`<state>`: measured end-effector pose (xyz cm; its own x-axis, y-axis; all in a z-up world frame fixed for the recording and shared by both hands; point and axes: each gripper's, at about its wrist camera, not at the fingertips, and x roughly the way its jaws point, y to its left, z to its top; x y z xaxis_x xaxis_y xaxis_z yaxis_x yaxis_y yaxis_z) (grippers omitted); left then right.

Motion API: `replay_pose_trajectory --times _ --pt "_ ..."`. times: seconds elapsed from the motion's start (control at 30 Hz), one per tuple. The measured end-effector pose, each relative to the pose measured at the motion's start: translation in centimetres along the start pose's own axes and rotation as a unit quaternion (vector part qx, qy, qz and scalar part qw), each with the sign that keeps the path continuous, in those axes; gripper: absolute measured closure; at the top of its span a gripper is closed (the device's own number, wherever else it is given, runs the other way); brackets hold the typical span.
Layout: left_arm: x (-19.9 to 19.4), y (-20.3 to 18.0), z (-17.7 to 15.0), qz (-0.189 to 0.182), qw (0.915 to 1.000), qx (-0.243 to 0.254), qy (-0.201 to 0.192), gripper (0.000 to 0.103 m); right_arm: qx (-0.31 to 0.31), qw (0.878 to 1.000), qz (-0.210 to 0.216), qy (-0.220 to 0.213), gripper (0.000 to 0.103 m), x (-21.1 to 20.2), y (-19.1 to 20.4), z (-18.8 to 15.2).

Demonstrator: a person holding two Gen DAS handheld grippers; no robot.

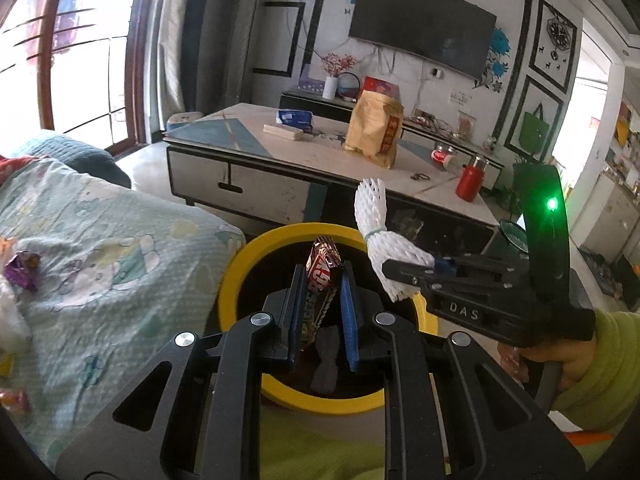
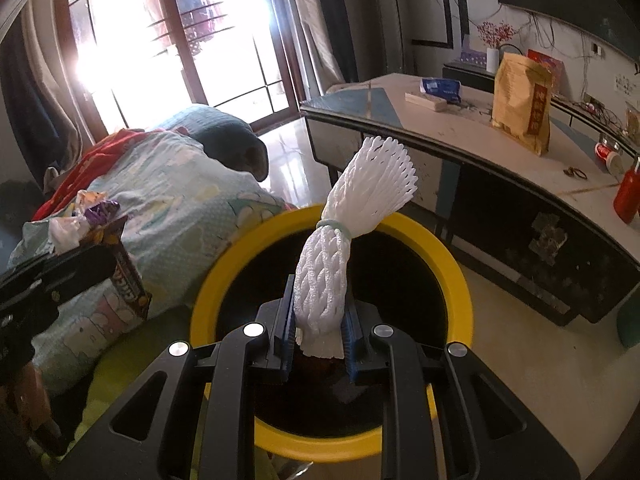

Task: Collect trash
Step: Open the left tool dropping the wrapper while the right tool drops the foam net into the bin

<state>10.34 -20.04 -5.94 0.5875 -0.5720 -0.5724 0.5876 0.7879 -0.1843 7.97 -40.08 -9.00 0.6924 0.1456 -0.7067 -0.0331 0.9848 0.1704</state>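
My left gripper (image 1: 320,280) is shut on a brown snack bar wrapper (image 1: 323,270) and holds it over the yellow-rimmed black bin (image 1: 240,276). My right gripper (image 2: 318,300) is shut on a white foam fruit net (image 2: 344,236) tied with a green band, also above the bin (image 2: 460,280). The right gripper with the net (image 1: 378,236) shows at the right of the left wrist view. The left gripper with the wrapper (image 2: 130,280) shows at the left of the right wrist view. More wrappers, one purple (image 1: 22,270), lie on the sofa cover (image 1: 120,248).
A low coffee table (image 1: 248,152) stands beyond the bin, with a yellow paper bag (image 1: 374,128), a tissue pack (image 1: 294,118) and a red bottle (image 1: 470,182). A TV (image 1: 424,24) hangs on the far wall. A window door is at the left.
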Motion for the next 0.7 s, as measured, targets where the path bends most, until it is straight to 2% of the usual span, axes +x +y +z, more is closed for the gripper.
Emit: replay_pose_trajectory --times 0.23,0.53,0.57,0.6,0.63,0.7 --pt "2.2 -0.5 0.0 -0.003 0.9997 0.013 0.019 0.092 0.011 0.999 0.0 0.035 0.084 1.3 -1.3 -2.1" --pt "4.5 -1.4 0.4 -0.015 0.9991 0.017 0.036 0.092 0.034 0.999 -0.003 0.037 0.082 1.6 -2.1 -2.5" --pt "4.6 -1.4 0.5 -0.016 0.999 0.017 0.037 0.092 0.036 0.999 -0.003 0.036 0.08 1.6 -2.2 -2.4" --pt "4.7 -1.1 0.6 -0.015 0.9992 0.014 0.034 0.091 0.037 0.999 -0.003 0.035 0.074 1.5 -2.2 -2.4" --pt "4.6 -1.0 0.7 -0.014 0.9993 0.01 0.032 0.089 0.037 0.999 -0.004 0.033 0.069 1.4 -2.2 -2.4" --pt "4.4 -0.8 0.7 -0.011 0.9995 0.003 0.029 0.07 0.038 0.999 -0.004 0.03 0.063 1.4 -2.3 -2.3"
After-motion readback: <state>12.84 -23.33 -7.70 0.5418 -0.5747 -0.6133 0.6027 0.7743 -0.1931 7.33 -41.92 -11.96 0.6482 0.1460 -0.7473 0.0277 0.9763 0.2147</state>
